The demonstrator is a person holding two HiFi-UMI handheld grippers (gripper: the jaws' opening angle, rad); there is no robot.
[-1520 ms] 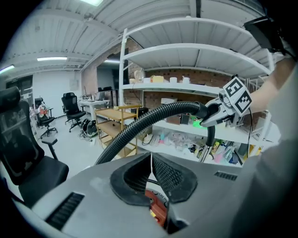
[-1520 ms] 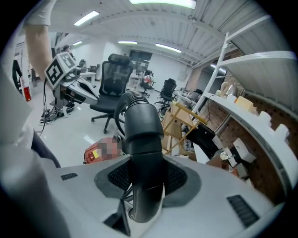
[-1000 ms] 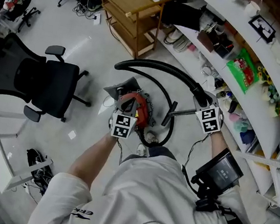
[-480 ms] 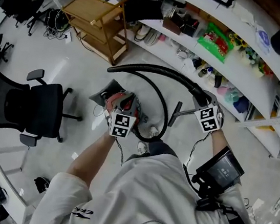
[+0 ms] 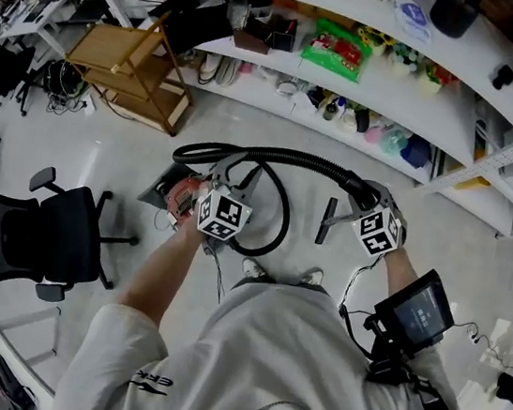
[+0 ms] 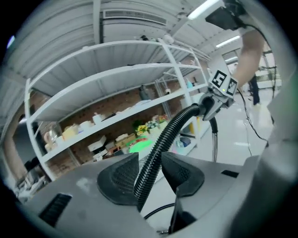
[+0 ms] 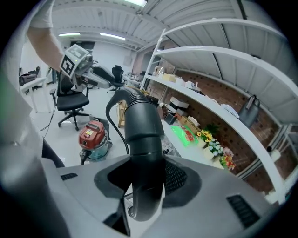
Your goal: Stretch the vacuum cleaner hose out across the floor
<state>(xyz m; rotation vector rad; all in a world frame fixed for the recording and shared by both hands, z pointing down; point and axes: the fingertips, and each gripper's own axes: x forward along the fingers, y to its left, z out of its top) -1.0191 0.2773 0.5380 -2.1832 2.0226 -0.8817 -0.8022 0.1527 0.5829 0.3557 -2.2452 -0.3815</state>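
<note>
Hose [image 5: 273, 154]: left tool [image 6: 149, 169] opening around it, right tool [image 7: 144, 179] clamped on rigid end; vacuum [image 7: 93, 135], office chair [image 5: 53, 237], wooden cart [image 5: 130, 63] nearby.

Vac [image 5: 178, 196] L of hose [image 5: 282, 157], shelves [image 5: 461, 112] behind

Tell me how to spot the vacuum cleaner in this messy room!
Find the long white shelves, then look down at the floor before them. Near the wooden cart and black chair sits the vacuum: the only red thing on the floor, with a black hose curling out.
</note>
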